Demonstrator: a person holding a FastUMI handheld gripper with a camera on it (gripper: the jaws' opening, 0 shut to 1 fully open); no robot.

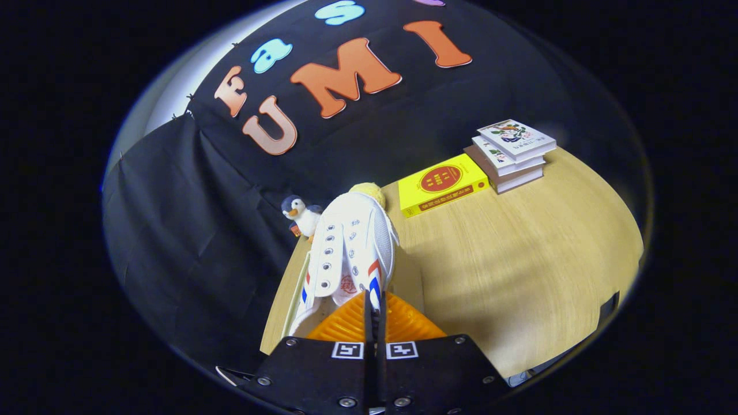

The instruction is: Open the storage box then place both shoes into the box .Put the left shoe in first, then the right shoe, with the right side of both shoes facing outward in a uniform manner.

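A white sneaker (351, 253) with red and blue side stripes hangs lifted above the wooden table (519, 265), its toe pointing away from me. My gripper (373, 314) is shut on the shoe at its tongue or collar, the two fingers pressed close together. The heel end is hidden behind the fingers.
A small penguin plush (300, 216) and a yellow plush (369, 190) sit beyond the shoe by the black cloth wall. A yellow book (444, 184) lies flat further right, and a stack of three books (513, 153) stands at the table's far right.
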